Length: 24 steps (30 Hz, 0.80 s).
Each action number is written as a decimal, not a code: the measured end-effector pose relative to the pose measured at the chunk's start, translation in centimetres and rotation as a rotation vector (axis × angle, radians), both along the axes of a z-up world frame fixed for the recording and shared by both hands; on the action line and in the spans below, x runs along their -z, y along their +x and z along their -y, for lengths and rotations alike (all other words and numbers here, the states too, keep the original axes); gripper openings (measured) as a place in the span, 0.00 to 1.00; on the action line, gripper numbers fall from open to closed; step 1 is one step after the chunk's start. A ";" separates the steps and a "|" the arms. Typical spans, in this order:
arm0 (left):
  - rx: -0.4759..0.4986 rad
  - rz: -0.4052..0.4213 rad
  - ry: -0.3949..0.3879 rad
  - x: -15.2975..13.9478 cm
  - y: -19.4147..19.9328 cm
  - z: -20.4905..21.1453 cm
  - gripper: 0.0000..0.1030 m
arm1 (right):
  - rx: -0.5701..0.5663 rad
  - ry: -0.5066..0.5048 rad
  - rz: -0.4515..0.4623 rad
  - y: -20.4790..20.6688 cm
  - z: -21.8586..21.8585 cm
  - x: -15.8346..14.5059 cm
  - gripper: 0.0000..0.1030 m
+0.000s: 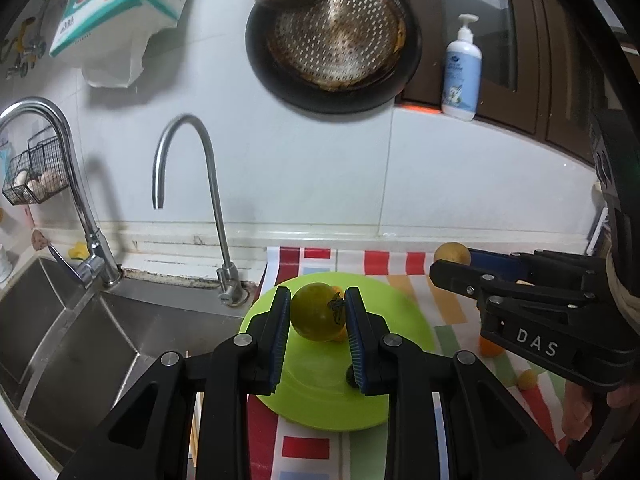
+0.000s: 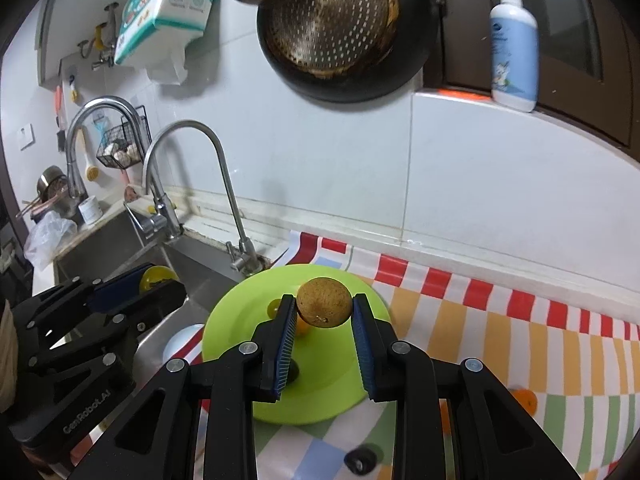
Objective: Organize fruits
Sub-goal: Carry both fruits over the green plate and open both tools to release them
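My left gripper [image 1: 318, 314] is shut on a yellow-green tomato [image 1: 316, 312] with a dark stem, held above the lime-green plate [image 1: 400, 332]. My right gripper [image 2: 324, 310] is shut on a round brown fruit [image 2: 324, 302], also above the plate [image 2: 240, 312]. Small orange and yellow fruits [image 2: 301, 326] lie on the plate behind the fingers. In the left wrist view the right gripper [image 1: 456, 264] comes in from the right with the brown fruit [image 1: 452, 254]. In the right wrist view the left gripper [image 2: 160, 282] is at the left with the tomato [image 2: 158, 276].
A striped cloth [image 2: 500, 320] covers the counter, with loose orange fruits [image 1: 490, 348] [image 2: 526, 400] and a dark one [image 2: 360, 460] on it. A steel sink [image 1: 80, 340] with two taps [image 1: 216, 208] is to the left. A pan and strainer [image 1: 332, 40] hang on the wall; a soap bottle [image 1: 460, 68] stands on the ledge.
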<state>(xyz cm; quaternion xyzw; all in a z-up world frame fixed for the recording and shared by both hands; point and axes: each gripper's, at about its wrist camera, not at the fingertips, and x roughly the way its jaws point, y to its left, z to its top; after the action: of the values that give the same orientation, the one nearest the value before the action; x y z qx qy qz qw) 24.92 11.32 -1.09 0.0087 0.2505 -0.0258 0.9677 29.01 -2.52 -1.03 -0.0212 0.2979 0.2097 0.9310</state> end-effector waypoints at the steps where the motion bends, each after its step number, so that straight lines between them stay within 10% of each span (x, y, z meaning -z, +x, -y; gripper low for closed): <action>1: -0.003 -0.010 0.003 0.3 0.4 -0.1 0.27 | -0.001 -0.003 -0.008 0.5 -0.2 0.3 0.29; 24: 0.024 -0.204 -0.002 6.3 7.3 -1.0 0.27 | -0.022 -0.076 -0.228 8.1 -3.2 8.3 0.29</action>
<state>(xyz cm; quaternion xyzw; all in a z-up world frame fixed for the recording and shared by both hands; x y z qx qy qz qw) 32.23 12.32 -7.39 0.0079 0.3474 -0.0386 0.9369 37.13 0.68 -9.29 -0.0358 0.4094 0.2096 0.8873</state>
